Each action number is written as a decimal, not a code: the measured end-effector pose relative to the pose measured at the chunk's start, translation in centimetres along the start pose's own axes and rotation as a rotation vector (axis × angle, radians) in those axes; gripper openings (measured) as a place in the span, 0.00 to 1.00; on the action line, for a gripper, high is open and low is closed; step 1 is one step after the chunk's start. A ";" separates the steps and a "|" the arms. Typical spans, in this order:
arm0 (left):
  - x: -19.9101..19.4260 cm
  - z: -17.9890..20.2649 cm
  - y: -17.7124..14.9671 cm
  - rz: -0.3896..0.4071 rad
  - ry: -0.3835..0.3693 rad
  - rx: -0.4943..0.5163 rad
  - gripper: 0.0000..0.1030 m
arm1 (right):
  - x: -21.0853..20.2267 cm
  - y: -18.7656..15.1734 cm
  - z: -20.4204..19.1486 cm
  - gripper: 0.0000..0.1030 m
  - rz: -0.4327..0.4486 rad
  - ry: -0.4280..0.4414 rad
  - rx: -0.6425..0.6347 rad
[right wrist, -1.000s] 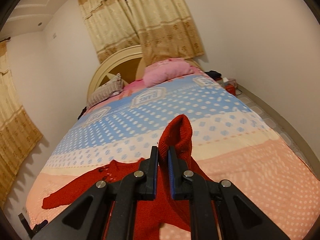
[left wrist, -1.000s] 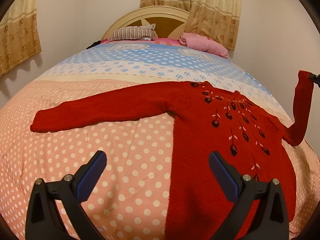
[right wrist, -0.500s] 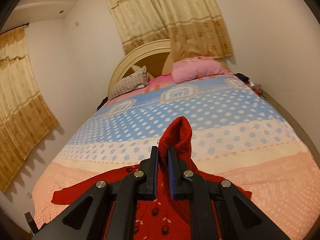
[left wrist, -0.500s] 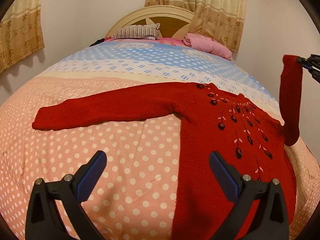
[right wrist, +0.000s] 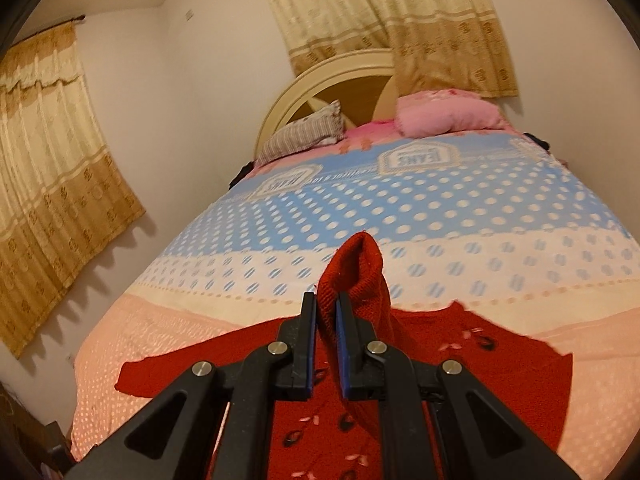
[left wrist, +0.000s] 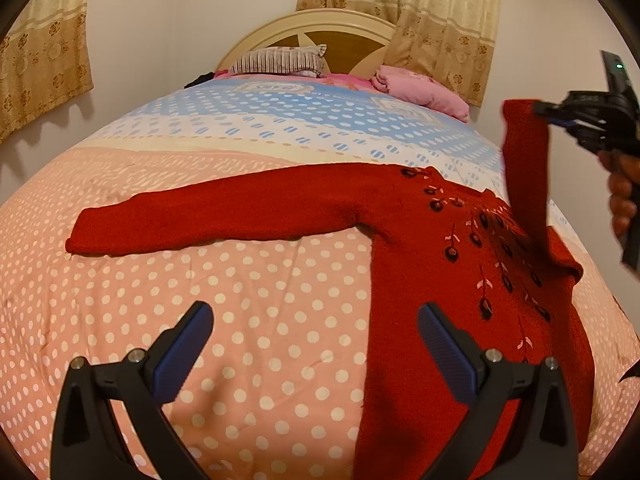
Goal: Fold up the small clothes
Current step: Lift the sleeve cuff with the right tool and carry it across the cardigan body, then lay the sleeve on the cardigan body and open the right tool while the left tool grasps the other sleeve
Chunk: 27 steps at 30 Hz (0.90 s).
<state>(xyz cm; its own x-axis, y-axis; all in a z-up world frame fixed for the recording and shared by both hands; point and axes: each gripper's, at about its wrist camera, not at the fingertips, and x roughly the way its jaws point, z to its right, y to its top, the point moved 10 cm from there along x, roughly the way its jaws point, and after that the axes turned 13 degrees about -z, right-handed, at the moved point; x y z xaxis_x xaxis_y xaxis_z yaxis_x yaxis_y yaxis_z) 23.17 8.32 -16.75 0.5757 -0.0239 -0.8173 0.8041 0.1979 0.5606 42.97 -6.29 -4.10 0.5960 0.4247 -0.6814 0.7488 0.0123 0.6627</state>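
Note:
A small red knitted sweater (left wrist: 448, 280) with dark embroidered flowers lies flat on the bed, its left sleeve (left wrist: 224, 212) stretched out to the left. My right gripper (right wrist: 326, 312) is shut on the cuff of the right sleeve (right wrist: 358, 268) and holds it up over the sweater's body (right wrist: 500, 364). In the left wrist view that raised sleeve (left wrist: 524, 168) hangs from the right gripper (left wrist: 560, 118) at the right edge, with a hand behind it. My left gripper (left wrist: 316, 332) is open above the quilt, just left of the sweater's hem, with nothing between its fingers.
The bed carries a polka-dot quilt (left wrist: 200, 308), peach near me and blue farther away. A striped pillow (left wrist: 280, 60) and a pink pillow (left wrist: 420, 88) lie at the headboard (left wrist: 316, 32). Curtains (right wrist: 60, 152) hang on the walls behind and to the left.
My right gripper has carried the raised sleeve leftward, from beyond the sweater's right side to above its chest. The left gripper has stayed open in about the same place.

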 end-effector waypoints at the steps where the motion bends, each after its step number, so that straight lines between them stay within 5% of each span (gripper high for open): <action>1: 0.0 -0.1 0.0 0.000 0.000 -0.003 1.00 | 1.0 -0.3 -0.6 0.09 -0.009 0.002 -0.006; 9: 0.7 -0.1 -0.3 -0.014 -0.001 -0.006 1.00 | 9.8 -4.5 -3.9 0.09 -0.089 0.007 -0.023; 14: 1.3 -0.1 -0.6 -0.024 0.009 0.001 1.00 | 15.7 -9.0 -4.7 0.09 -0.221 0.065 -0.008; 15: 1.4 -0.2 -0.6 -0.025 0.011 0.001 1.00 | 16.4 -9.8 -4.6 0.16 -0.249 0.062 -0.009; 16: 1.5 -0.3 -0.6 -0.025 0.012 0.000 1.00 | 16.8 -10.6 -4.6 0.40 -0.272 0.068 -0.009; 18: 1.7 -0.5 -0.6 -0.028 0.014 -0.005 1.00 | 16.1 -11.8 -4.6 0.67 -0.281 0.128 -0.010; 21: 1.7 -0.9 -0.5 -0.023 0.027 -0.010 1.00 | 13.7 -12.4 -3.9 0.67 -0.260 0.156 -0.024; 27: 1.1 -0.9 0.0 -0.016 0.009 -0.006 1.00 | 7.5 -12.2 2.2 0.67 -0.203 0.072 0.019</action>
<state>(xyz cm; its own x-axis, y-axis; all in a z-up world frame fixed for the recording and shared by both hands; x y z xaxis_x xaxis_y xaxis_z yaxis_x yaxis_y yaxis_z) 23.71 9.19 -17.77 0.5616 -0.0178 -0.8272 0.8121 0.2030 0.5471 38.93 -5.26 -17.99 0.4110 0.4790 -0.7757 0.8569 0.0874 0.5080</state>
